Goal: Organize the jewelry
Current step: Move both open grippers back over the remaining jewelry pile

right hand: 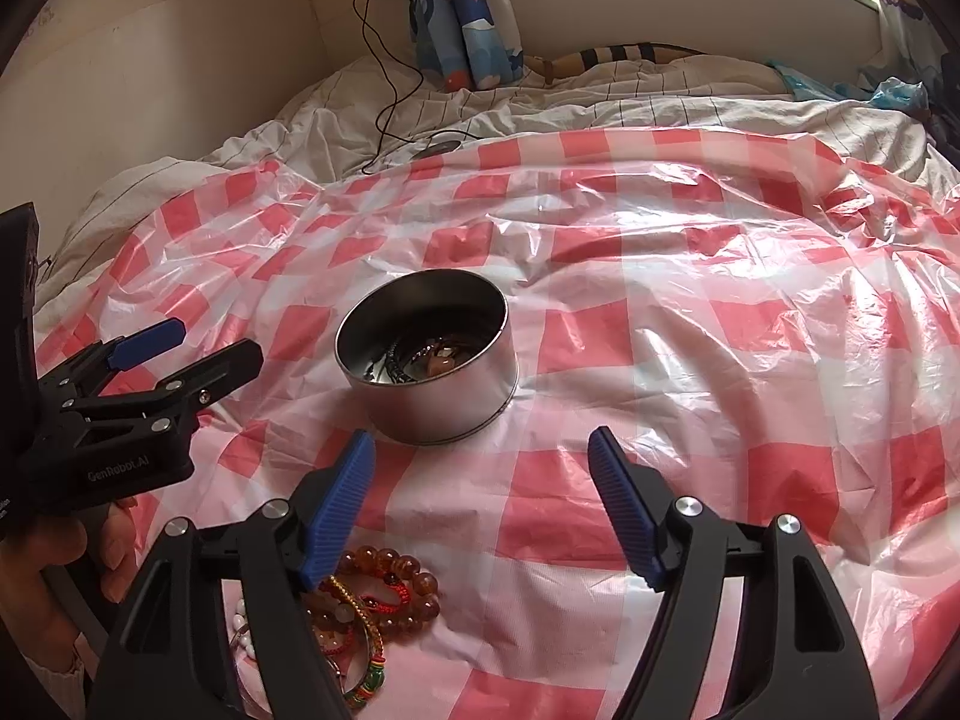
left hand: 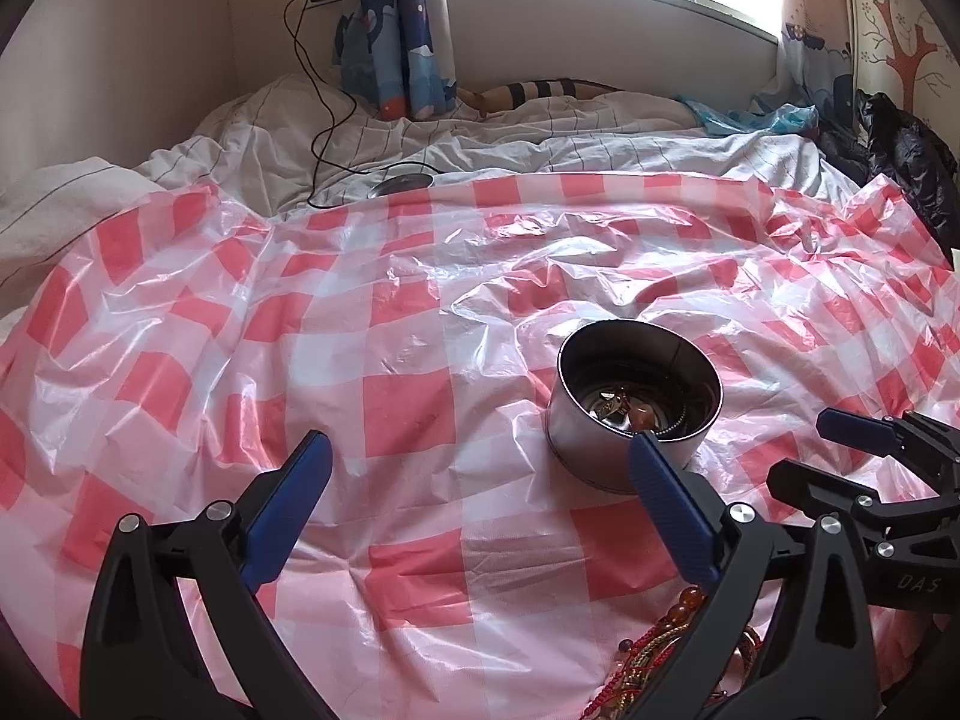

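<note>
A round metal tin (left hand: 636, 408) stands on the red-and-white checked plastic sheet (left hand: 408, 408); it holds a few jewelry pieces, among them an amber bead and a dark chain. It also shows in the right wrist view (right hand: 429, 354). A pile of bracelets (right hand: 372, 594), amber beads, red and gold cords and white beads, lies on the sheet under my right gripper's left finger; part of it shows in the left wrist view (left hand: 672, 654). My left gripper (left hand: 480, 450) is open and empty, left of the tin. My right gripper (right hand: 480, 450) is open and empty, just in front of the tin.
The sheet covers a bed with a rumpled white striped duvet (left hand: 540, 144). A black charger cable (left hand: 318, 120) runs from a wall socket to a round device (left hand: 401, 183) at the sheet's far edge. Dark clothing (left hand: 900, 156) lies at far right. Curtains and a window stand behind.
</note>
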A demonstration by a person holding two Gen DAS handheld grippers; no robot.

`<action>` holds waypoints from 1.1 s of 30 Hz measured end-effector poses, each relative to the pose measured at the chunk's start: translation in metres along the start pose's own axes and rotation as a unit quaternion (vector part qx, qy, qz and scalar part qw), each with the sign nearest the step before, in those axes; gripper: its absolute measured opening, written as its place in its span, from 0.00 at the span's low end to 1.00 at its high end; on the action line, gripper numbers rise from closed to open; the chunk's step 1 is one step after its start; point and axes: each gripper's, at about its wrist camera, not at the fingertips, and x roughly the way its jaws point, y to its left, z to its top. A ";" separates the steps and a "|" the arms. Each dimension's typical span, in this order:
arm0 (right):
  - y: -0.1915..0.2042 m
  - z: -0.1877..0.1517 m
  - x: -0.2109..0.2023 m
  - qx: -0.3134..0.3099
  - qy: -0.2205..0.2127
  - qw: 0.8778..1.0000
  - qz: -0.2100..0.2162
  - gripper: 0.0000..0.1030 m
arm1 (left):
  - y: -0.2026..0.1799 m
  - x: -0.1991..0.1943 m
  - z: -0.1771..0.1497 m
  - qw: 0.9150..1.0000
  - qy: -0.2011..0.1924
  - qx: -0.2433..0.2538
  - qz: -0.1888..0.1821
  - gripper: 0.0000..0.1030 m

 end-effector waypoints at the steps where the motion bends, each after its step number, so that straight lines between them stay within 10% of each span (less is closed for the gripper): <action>1: 0.000 0.000 0.000 0.000 0.000 1.000 0.000 0.69 | 0.000 0.000 0.000 1.000 -0.001 0.002 0.002 0.92; 8: 0.001 -0.001 0.002 -0.006 0.006 1.000 0.001 0.70 | -0.002 -0.002 0.000 1.000 -0.003 0.007 -0.001 0.92; 13: 0.002 0.002 0.003 -0.036 0.019 0.999 -0.003 0.71 | 0.025 0.006 -0.002 0.992 0.033 -0.060 -0.109 0.92; 16: -0.002 0.002 0.006 -0.040 0.037 0.998 0.012 0.71 | 0.038 0.010 -0.008 0.990 0.044 -0.077 -0.112 0.92; 23: 0.033 -0.016 0.014 -0.145 0.092 0.982 0.073 0.70 | 0.047 0.010 -0.015 0.992 0.053 -0.057 -0.101 0.92; 33: 0.032 -0.019 0.010 -0.185 0.096 0.977 0.051 0.70 | 0.010 -0.012 -0.043 0.968 0.087 0.061 -0.229 0.92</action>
